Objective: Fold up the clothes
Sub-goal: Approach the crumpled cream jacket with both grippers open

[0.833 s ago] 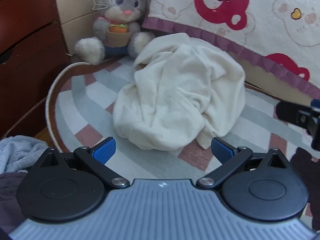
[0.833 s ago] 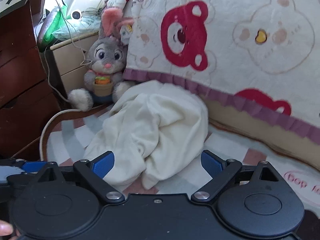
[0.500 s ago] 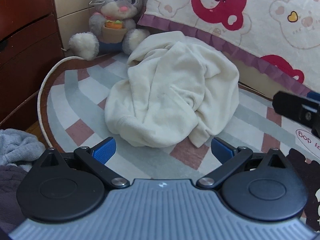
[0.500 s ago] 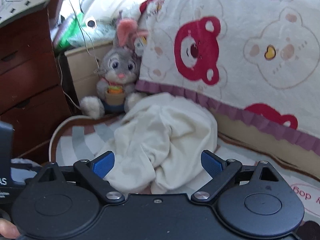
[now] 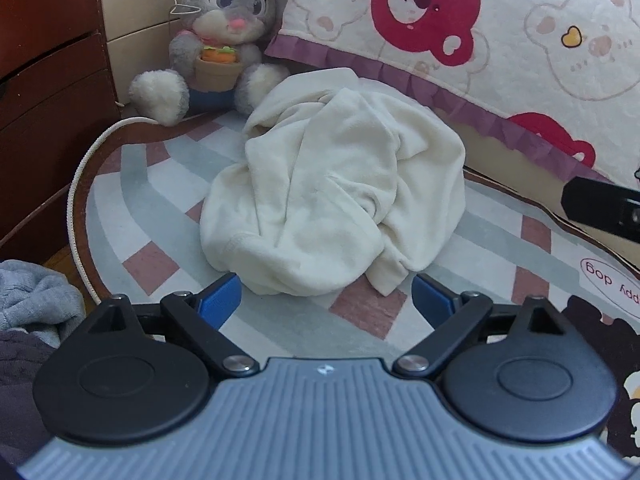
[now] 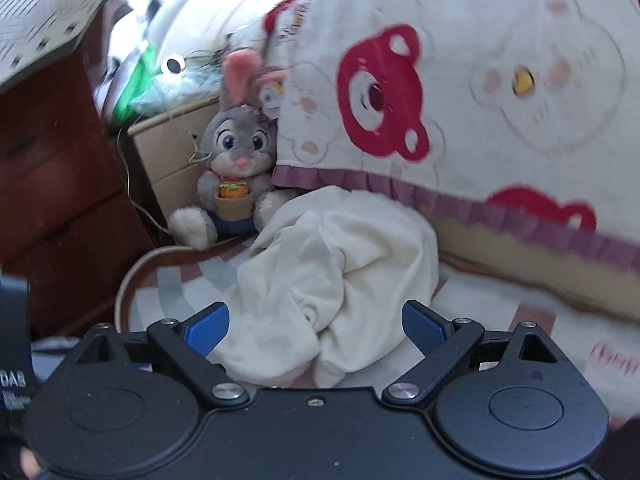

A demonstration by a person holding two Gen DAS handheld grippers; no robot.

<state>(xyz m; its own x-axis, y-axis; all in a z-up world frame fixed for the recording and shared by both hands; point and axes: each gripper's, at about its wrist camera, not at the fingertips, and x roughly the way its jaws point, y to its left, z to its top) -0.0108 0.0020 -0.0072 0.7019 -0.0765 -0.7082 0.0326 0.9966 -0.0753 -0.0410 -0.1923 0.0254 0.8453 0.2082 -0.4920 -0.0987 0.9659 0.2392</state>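
A crumpled cream fleece garment [image 5: 336, 196] lies in a heap on the striped rug [image 5: 132, 184], in front of the bed. It also shows in the right wrist view [image 6: 332, 292]. My left gripper [image 5: 326, 300] is open and empty, just short of the garment's near edge. My right gripper [image 6: 316, 326] is open and empty, with the garment's near edge between its blue fingertips in view but apart from them. Part of the right gripper [image 5: 600, 210] shows at the right edge of the left wrist view.
A grey plush rabbit [image 5: 220, 36] sits behind the garment against a beige cabinet [image 5: 136, 20]. A bear-print bedspread [image 5: 500, 32] hangs at the right. A dark wood dresser [image 5: 44, 80] stands at the left. Grey clothes [image 5: 32, 300] lie at the near left. A white cord [image 5: 80, 168] edges the rug.
Both grippers have pulled back and lifted a little; the garment sits farther off in both views. The right wrist view has tilted upward. Both grippers stay open.
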